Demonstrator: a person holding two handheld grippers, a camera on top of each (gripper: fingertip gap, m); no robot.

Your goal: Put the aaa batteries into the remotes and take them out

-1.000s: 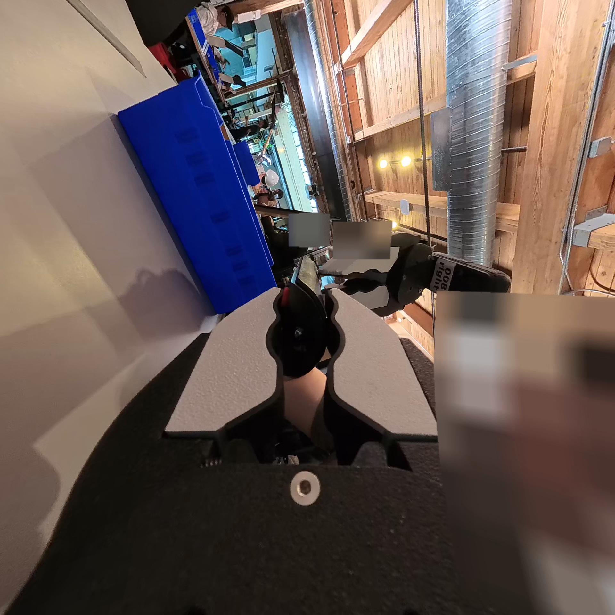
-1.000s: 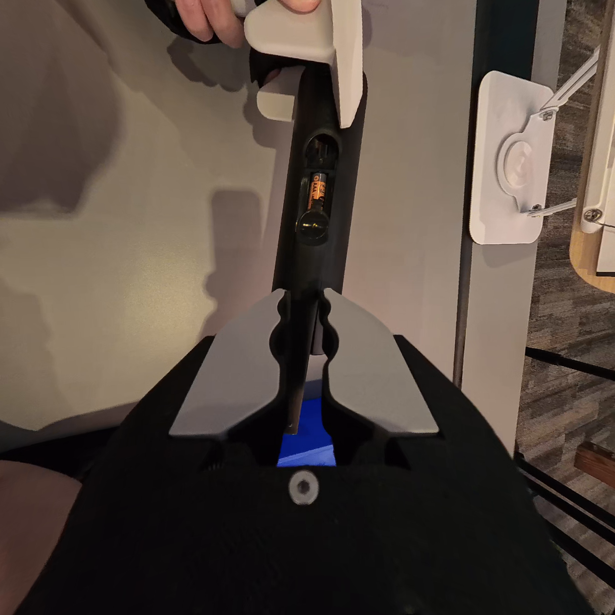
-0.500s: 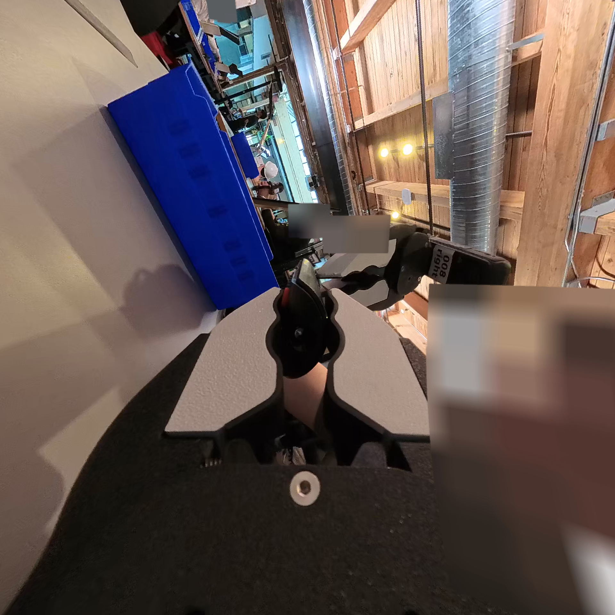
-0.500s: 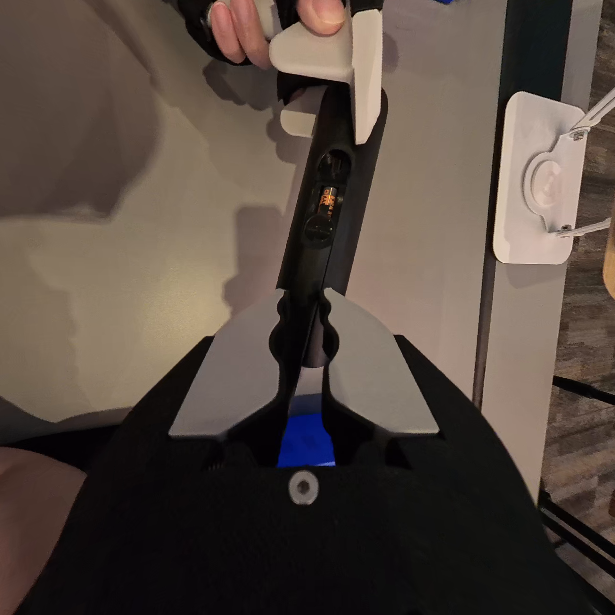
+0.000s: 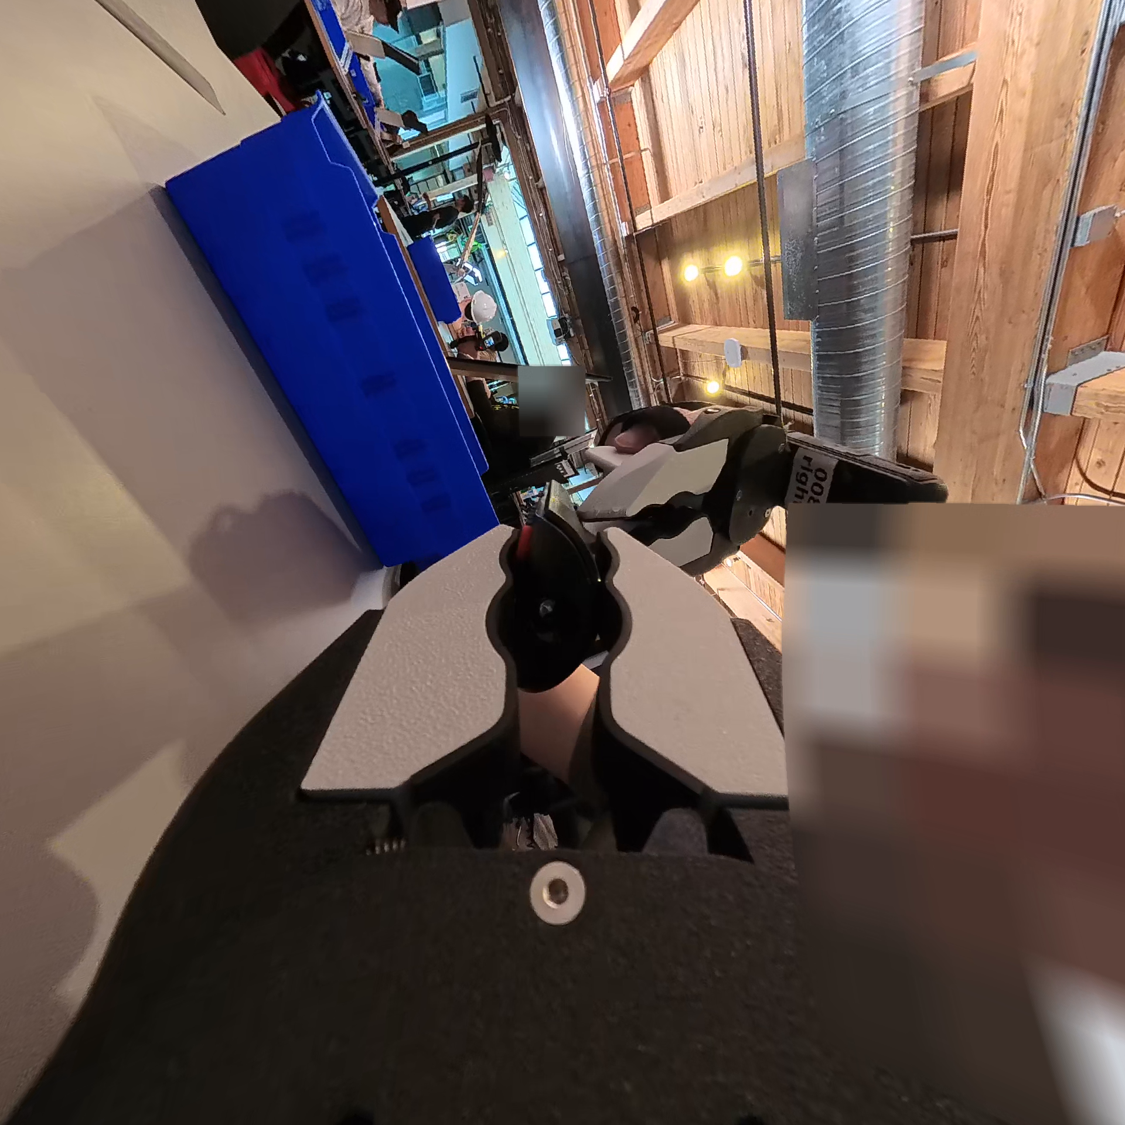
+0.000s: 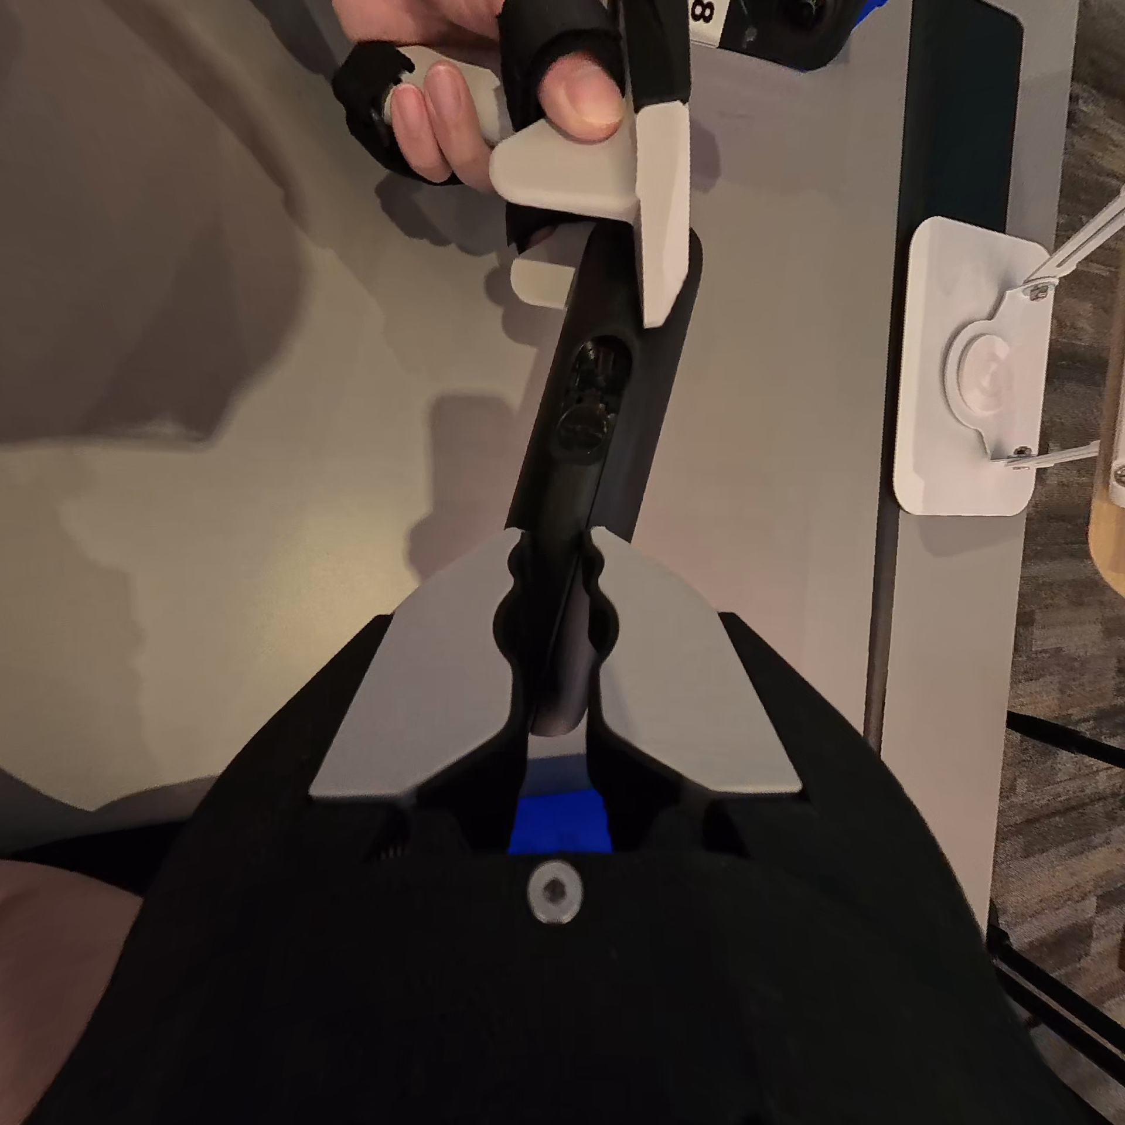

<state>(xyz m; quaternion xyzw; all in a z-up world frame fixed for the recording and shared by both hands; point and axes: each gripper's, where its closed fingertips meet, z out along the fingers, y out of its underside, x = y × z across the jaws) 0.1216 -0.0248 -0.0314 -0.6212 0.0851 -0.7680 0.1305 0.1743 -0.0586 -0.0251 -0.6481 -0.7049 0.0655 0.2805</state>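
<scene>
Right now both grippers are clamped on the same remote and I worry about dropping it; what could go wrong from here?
1. The left gripper and right gripper pinch opposite ends of the black remote, held above the table; pulling unevenly could twist it loose.
2. The battery bay is uncovered, so anything inside might fall out if it tips.
3. The blue bin sits close by and could be bumped.

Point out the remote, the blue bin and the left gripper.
remote (image 6: 609, 389), right wrist view, open battery bay.
blue bin (image 5: 329, 341), left wrist view, side wall.
left gripper (image 5: 557, 542), left wrist view, between fingertips.
</scene>
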